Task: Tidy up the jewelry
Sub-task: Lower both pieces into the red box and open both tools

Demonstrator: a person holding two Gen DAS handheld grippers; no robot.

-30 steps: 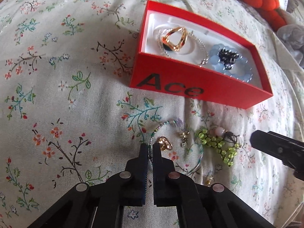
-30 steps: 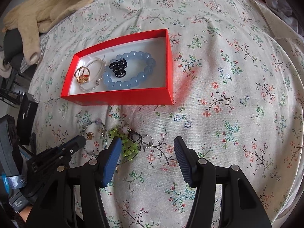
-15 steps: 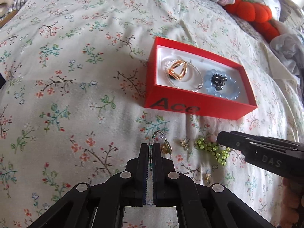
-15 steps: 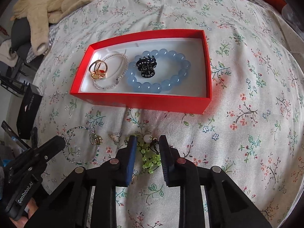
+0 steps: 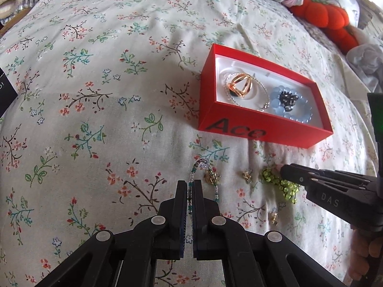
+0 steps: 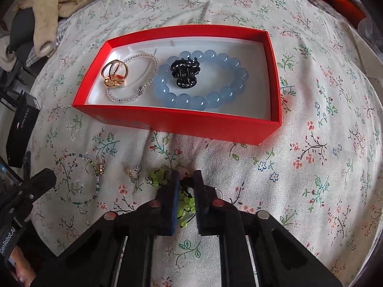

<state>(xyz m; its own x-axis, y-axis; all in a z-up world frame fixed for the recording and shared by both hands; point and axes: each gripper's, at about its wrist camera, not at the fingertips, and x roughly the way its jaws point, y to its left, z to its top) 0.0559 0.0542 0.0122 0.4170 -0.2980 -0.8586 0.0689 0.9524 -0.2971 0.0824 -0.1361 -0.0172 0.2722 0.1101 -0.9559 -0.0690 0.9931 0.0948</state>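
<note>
A red box (image 5: 258, 132) (image 6: 167, 119) on the floral bedspread holds a gold ring (image 6: 115, 74), a clear bead chain (image 6: 143, 81), a blue bead bracelet (image 6: 203, 95) and a black hair claw (image 6: 185, 71). My left gripper (image 5: 190, 186) is shut on a thin multicolour bead bracelet (image 5: 199, 165) (image 6: 76, 179), lifted above the cloth. My right gripper (image 6: 186, 179) (image 5: 284, 168) is shut on a green bead piece (image 6: 158, 177) (image 5: 277, 181) in front of the box. Small gold earrings (image 5: 246, 175) (image 6: 131, 172) lie between them.
An orange plush (image 5: 325, 16) and grey cloth (image 5: 366, 64) lie at the far right. A cream garment (image 6: 47, 12) and a black box (image 6: 21, 129) sit at the left edge of the bed.
My right gripper closed from wide open onto the green bead piece. My left gripper rose and pulled back with the thin bracelet pinched in it.
</note>
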